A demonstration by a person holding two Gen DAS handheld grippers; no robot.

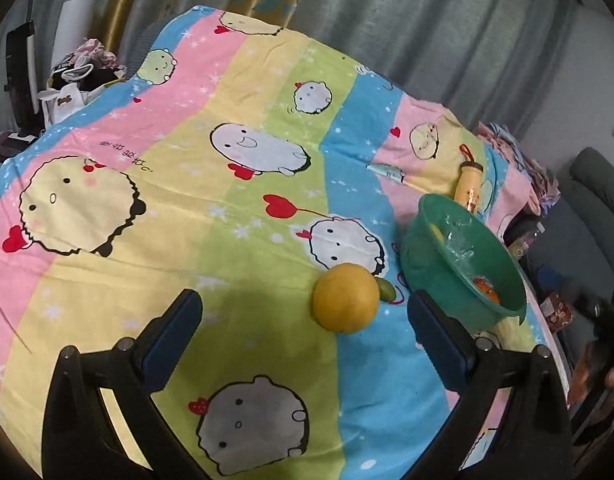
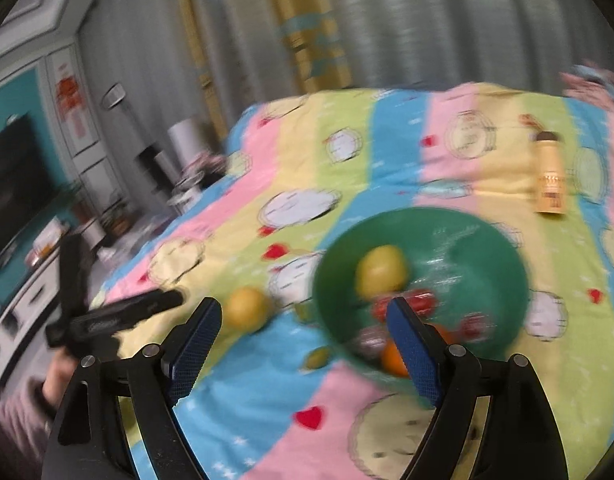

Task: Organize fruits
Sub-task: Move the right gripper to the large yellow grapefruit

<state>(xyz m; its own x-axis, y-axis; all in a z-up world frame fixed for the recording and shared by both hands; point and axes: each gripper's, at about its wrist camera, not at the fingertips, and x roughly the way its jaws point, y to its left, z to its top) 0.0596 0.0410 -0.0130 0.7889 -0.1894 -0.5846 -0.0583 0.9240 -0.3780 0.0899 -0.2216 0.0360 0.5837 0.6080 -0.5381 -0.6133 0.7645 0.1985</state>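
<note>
Yellow fruit (image 1: 345, 298) on bed sheet (image 1: 243, 184), just left of green bowl (image 1: 439, 264). Left gripper (image 1: 303, 334) open, empty, near it. Right gripper (image 2: 303, 344) open, empty. Fruit round, firm, likely rolls: grasp across widest middle, moderate force.
</note>
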